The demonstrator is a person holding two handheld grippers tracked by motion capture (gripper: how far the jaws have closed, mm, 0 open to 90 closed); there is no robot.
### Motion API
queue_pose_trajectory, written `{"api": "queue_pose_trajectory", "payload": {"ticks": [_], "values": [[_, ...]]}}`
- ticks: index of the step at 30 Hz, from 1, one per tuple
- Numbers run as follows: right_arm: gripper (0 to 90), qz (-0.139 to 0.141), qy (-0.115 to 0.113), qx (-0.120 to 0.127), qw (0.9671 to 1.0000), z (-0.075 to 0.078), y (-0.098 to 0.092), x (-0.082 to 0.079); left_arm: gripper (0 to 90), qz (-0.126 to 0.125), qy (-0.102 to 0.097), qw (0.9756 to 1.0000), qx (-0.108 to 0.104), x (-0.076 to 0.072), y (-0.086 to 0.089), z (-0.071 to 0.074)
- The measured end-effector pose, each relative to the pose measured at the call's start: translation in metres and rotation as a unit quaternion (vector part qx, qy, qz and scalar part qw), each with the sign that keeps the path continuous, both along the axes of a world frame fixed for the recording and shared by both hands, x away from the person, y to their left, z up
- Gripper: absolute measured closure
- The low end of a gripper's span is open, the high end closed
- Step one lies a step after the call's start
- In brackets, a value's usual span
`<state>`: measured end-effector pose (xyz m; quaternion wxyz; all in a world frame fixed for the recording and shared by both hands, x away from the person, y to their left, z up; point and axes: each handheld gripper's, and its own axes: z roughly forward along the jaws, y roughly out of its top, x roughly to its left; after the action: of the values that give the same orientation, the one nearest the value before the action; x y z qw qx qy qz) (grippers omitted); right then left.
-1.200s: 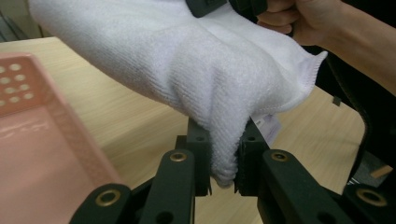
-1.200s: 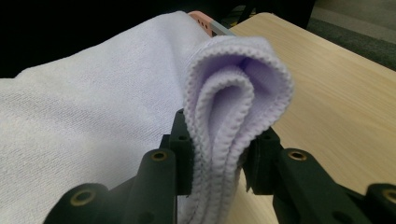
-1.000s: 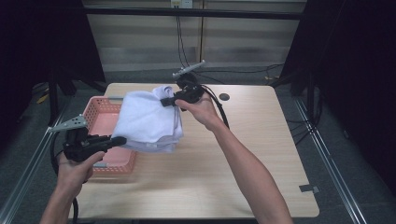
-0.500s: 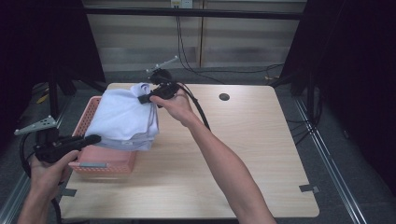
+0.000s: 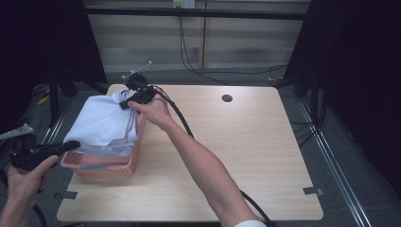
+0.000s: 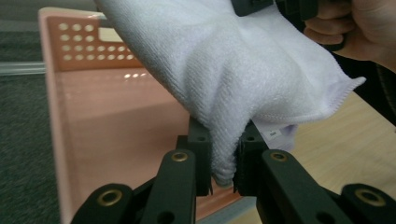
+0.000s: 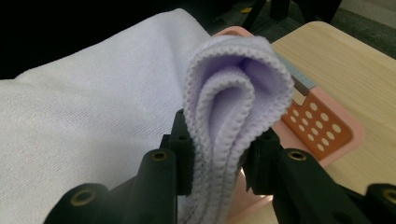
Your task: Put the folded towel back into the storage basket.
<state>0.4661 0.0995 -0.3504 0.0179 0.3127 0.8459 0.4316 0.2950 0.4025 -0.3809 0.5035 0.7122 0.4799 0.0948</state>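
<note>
Left tool (image 5: 71, 145) clamps near-left corner of white towel (image 5: 106, 124) in high view, right tool (image 5: 124, 104) clamps its far corner; towel spans over pink basket (image 5: 106, 165) at left edge of wooden surface (image 5: 246, 156), sagging into it. Left gripper view: left tool (image 6: 224, 161) jaws pinch a fold of towel (image 6: 224, 79), basket (image 6: 116, 116) wall behind, right hand (image 6: 364, 25) at far right. Right gripper view: right tool (image 7: 217, 156) jaws squeeze bunched towel edge (image 7: 233, 102); basket (image 7: 322, 126) rim and surface (image 7: 355, 65) beyond.
</note>
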Motion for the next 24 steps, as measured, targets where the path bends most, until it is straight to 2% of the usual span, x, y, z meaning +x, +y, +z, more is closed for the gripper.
{"api": "queue_pose_trajectory", "payload": {"ticks": [2, 3, 6, 7, 11, 16, 18, 24], "values": [[68.9, 0.000, 0.005, -0.003, 1.0000, -0.005, 0.006, 0.002, 80.7, 0.009, 0.008, 0.9999, 0.007, 0.002, 0.005, -0.004], [68.9, -0.002, 0.005, -0.005, 1.0000, -0.007, 0.009, 0.002, 80.7, 0.015, 0.011, 0.9998, 0.001, 0.002, 0.008, -0.007], [68.9, -0.004, 0.011, -0.008, 0.9999, -0.015, 0.016, 0.003, 80.6, 0.024, 0.017, 0.9994, 0.015, 0.004, 0.014, -0.014], [68.9, -0.002, 0.013, -0.008, 0.9999, -0.017, 0.019, 0.003, 80.6, 0.025, 0.021, 0.9994, 0.011, 0.004, 0.015, -0.018], [69.0, -0.004, 0.011, -0.019, 0.9997, -0.029, 0.023, 0.004, 80.7, 0.026, 0.032, 0.9989, 0.020, 0.005, 0.014, -0.029], [68.9, -0.015, 0.015, -0.022, 0.9995, -0.042, 0.023, 0.005, 80.6, 0.030, 0.040, 0.9982, 0.033, 0.010, 0.011, -0.032], [68.9, -0.017, 0.020, -0.021, 0.9994, -0.046, 0.023, 0.006, 80.6, 0.029, 0.047, 0.9974, 0.045, 0.012, 0.010, -0.034], [68.8, -0.023, 0.027, -0.027, 0.9990, -0.058, 0.028, 0.007, 80.6, 0.039, 0.063, 0.9963, 0.044, 0.016, 0.015, -0.045]]}}
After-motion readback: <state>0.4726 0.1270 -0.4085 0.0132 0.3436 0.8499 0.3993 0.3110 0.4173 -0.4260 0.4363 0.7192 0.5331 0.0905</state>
